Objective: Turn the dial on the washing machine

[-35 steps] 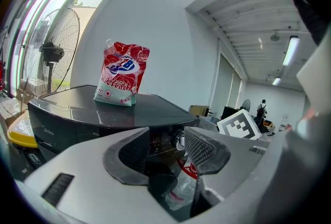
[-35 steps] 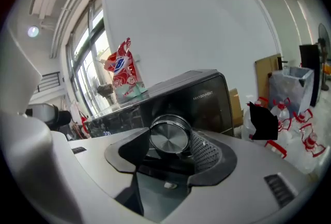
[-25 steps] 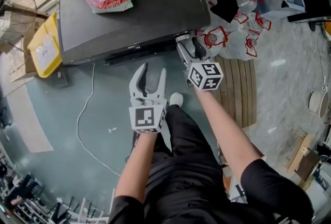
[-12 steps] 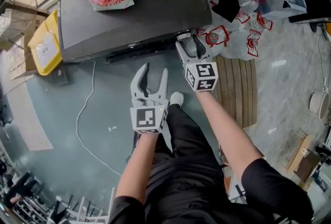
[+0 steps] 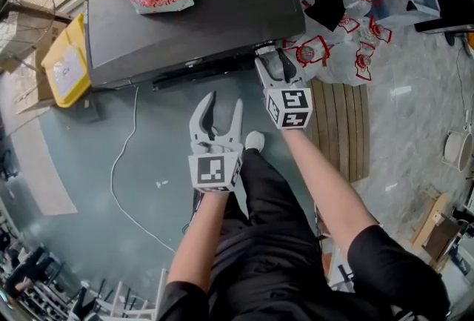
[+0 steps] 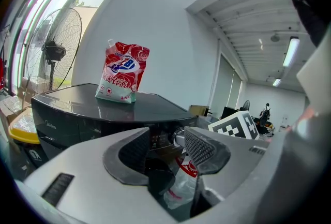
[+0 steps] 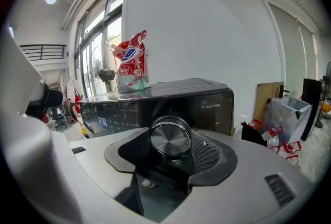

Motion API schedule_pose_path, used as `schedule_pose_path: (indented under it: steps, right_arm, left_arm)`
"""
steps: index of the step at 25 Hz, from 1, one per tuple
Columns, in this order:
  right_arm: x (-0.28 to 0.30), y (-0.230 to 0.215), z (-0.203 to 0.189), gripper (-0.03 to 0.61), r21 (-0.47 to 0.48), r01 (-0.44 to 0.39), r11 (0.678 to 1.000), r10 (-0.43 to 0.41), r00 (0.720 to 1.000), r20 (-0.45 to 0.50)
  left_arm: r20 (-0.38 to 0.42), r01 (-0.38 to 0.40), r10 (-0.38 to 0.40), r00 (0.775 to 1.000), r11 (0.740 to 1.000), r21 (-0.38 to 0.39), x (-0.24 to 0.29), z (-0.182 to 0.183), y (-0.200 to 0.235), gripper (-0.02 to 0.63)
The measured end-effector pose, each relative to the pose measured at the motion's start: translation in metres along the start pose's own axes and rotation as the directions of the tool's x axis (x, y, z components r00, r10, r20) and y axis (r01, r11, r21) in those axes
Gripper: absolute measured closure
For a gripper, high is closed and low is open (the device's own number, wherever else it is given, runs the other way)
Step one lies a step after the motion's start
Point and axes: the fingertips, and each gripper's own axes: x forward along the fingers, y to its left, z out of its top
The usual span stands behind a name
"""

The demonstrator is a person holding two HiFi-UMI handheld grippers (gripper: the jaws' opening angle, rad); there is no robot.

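Two grippers show in our head view: our left gripper (image 5: 222,110) hangs over the floor, and our right gripper (image 5: 274,60) is at the washing machine's (image 5: 185,15) front edge. In our left gripper view, the jaws stand wide apart and hold nothing. In our right gripper view, the jaws clasp the dial (image 7: 170,137) on the front panel.

You've got a round, brushed-metal dial (image 7: 170,138) standing proud of the dark washing machine's (image 7: 155,98) front panel, near its right end.
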Motion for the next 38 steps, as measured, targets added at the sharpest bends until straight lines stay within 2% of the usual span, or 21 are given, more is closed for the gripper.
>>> schedule_pose_path:
  steps: [4, 7, 10, 16, 24, 29, 34, 38]
  right_arm:
    - [0.000, -0.001, 0.002, 0.337, 0.003, 0.007, 1.000, -0.007, 1.000, 0.021]
    - [0.000, -0.003, 0.001, 0.341, 0.088, -0.005, 0.996, 0.002, 1.000, 0.029]
    - [0.000, -0.006, -0.001, 0.343, 0.215, -0.021, 0.976, 0.015, 0.999, 0.030]
    - [-0.001, -0.009, -0.003, 0.344, 0.343, -0.058, 0.937, 0.042, 0.998, 0.052]
    - [-0.001, -0.012, -0.005, 0.344, 0.463, -0.091, 0.881, 0.065, 0.995, 0.071]
    - [-0.004, -0.011, 0.001, 0.344, 0.371, -0.093, 0.924, 0.064, 0.994, 0.089]
    - [-0.009, -0.004, 0.008, 0.344, 0.174, -0.081, 0.981, 0.069, 0.995, 0.075]
    - [-0.008, -0.001, 0.004, 0.342, 0.052, -0.068, 0.996, 0.065, 0.997, 0.047]
  left_arm:
    - [0.001, 0.001, -0.001, 1.000, 1.000, -0.004, 0.000, -0.001, 0.001, 0.426]
    - [0.001, 0.002, -0.002, 1.000, 1.000, 0.000, -0.001, -0.004, 0.001, 0.426]
    - [0.000, 0.003, -0.003, 1.000, 1.000, -0.003, 0.001, -0.005, 0.000, 0.426]
    - [0.001, 0.002, -0.002, 1.000, 1.000, -0.012, 0.005, -0.002, -0.001, 0.426]
    - [-0.009, -0.001, 0.001, 1.000, 1.000, -0.006, 0.007, -0.004, -0.003, 0.426]
    - [-0.002, 0.002, -0.002, 1.000, 1.000, -0.003, 0.007, -0.002, -0.005, 0.427]
    - [-0.002, -0.002, 0.002, 1.000, 1.000, -0.007, 0.006, -0.002, -0.005, 0.426]
    - [0.009, 0.001, -0.001, 1.000, 1.000, -0.004, 0.004, 0.002, -0.007, 0.426]
